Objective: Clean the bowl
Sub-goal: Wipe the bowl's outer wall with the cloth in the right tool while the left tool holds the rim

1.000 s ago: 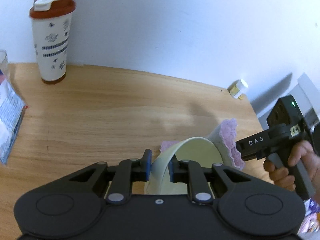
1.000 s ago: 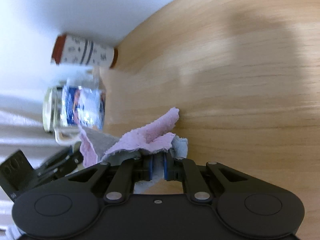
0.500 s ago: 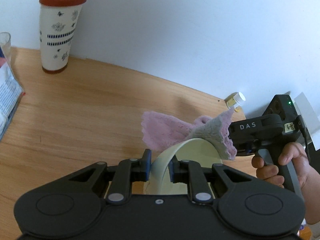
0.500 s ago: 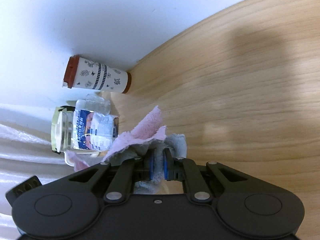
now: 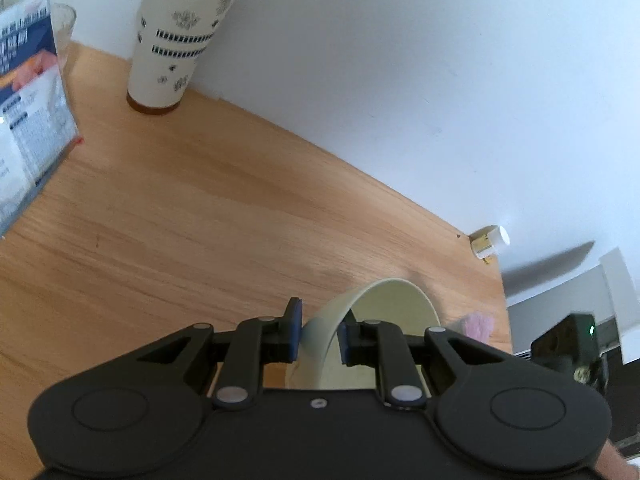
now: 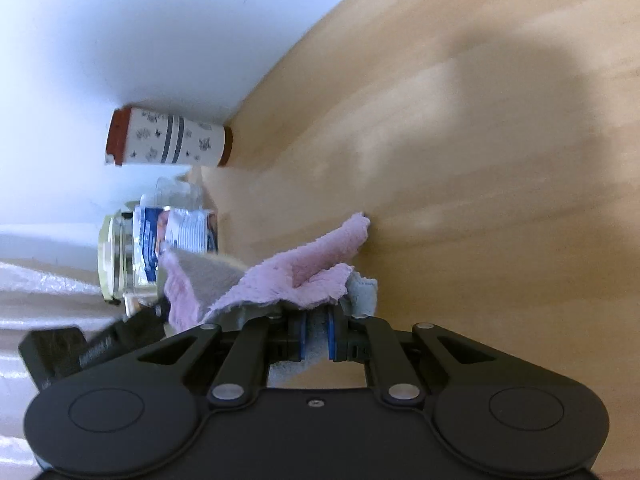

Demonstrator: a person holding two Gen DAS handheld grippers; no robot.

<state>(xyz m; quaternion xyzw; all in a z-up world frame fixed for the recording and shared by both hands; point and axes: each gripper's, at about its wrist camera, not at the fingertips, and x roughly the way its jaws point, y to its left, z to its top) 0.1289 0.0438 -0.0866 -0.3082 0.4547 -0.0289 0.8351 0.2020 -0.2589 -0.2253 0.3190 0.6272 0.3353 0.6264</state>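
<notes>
The left gripper [image 5: 318, 334] is clamped on the rim of the pale yellow-green bowl [image 5: 394, 308], 1 pad inside the wall and 1 outside, holding the bowl tipped on edge above the worktop [image 5: 200, 220]. The right gripper [image 6: 316, 336] is closed on a pink and grey cloth [image 6: 296, 276], whose loose folds hang out ahead of the pads; in the left view only a pink corner of it shows beside the bowl's far rim.

To wipe well, I judge the bowl should stay firmly pinched and steady while the cloth is brought into the open cavity and swept round the inner wall, with a bunched fold leading, not the hard pads.

Farther off stand a blue and white printed packet [image 5: 28, 92], whose writing is too blurred to read, and a white tumbler [image 5: 180, 36] with a brown lid and dark floral pattern. A small white-capped bottle [image 5: 490, 240] sits at the worktop's far edge.
</notes>
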